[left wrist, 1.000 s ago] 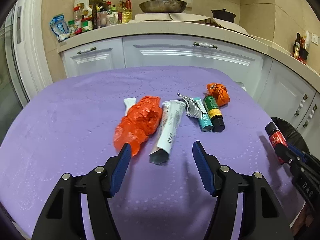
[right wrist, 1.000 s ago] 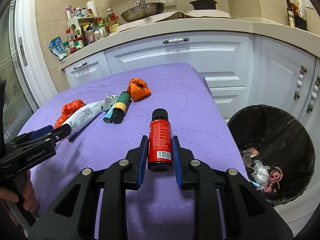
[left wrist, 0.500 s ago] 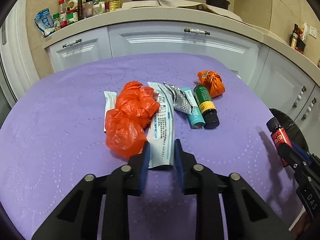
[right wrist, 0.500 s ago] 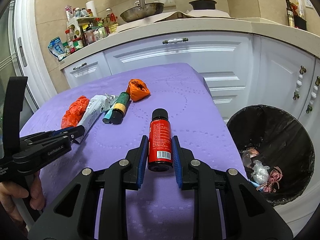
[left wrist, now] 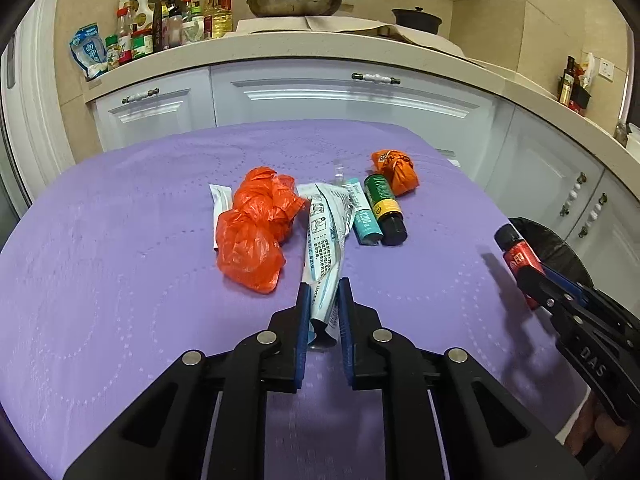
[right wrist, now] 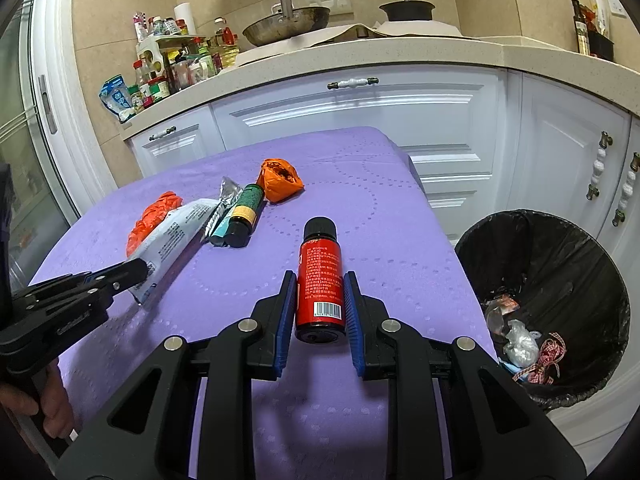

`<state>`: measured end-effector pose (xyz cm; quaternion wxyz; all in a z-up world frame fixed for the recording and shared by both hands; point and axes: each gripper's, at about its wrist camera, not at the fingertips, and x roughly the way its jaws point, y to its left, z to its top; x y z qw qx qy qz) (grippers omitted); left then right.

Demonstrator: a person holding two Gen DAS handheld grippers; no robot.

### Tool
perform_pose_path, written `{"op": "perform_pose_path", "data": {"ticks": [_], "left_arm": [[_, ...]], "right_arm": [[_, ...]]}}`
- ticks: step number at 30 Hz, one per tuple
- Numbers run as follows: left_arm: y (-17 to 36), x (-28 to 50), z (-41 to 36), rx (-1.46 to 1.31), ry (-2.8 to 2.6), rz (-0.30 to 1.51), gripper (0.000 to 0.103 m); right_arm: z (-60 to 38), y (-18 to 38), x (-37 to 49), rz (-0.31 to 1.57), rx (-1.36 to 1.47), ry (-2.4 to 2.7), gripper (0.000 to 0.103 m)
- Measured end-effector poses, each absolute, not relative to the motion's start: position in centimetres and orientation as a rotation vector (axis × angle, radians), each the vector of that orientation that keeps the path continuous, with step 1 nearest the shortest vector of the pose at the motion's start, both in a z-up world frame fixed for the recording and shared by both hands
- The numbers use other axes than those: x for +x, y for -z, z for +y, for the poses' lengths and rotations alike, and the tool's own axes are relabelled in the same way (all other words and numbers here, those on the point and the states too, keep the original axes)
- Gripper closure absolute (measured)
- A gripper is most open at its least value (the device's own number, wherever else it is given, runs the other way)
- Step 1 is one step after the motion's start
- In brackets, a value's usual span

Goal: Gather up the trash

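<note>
Left wrist view, left gripper (left wrist: 323, 308): low centre, angled down at the purple tablecloth (left wrist: 120, 280); jaws closing, pads pinching the near end of the white tube (left wrist: 322, 240).
White tube: crumpled, printed, beside the orange bag (left wrist: 256, 228).
Right wrist view, right gripper (right wrist: 320, 304): low centre, narrowly parted, clamped on the red bottle (right wrist: 320, 280).
Red bottle: black cap, barcode label, left of the black bin (right wrist: 560, 280).

On the purple tablecloth (left wrist: 120, 280), the crumpled orange plastic bag (left wrist: 256, 236) lies left of the white printed tube (left wrist: 322, 240); the black-lined bin (right wrist: 560, 280) stands beside the table's right edge
</note>
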<state>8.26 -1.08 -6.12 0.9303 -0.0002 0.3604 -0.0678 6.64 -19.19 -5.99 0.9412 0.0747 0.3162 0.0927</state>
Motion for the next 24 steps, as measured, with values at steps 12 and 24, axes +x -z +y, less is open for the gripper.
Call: {"op": "perform_pose_path", "data": {"ticks": [12, 24], "left_arm": [[4.5, 6.5, -2.3, -0.006, 0.178, 0.676, 0.098], [3.6, 6.7, -10.4, 0.044, 0.34, 0.609, 0.098]], "right_arm": [[-19.9, 4.4, 4.3, 0.59, 0.133, -0.159, 0.08], [-26.8, 3.5, 2.4, 0.544, 0.14, 0.013, 0.08]]}}
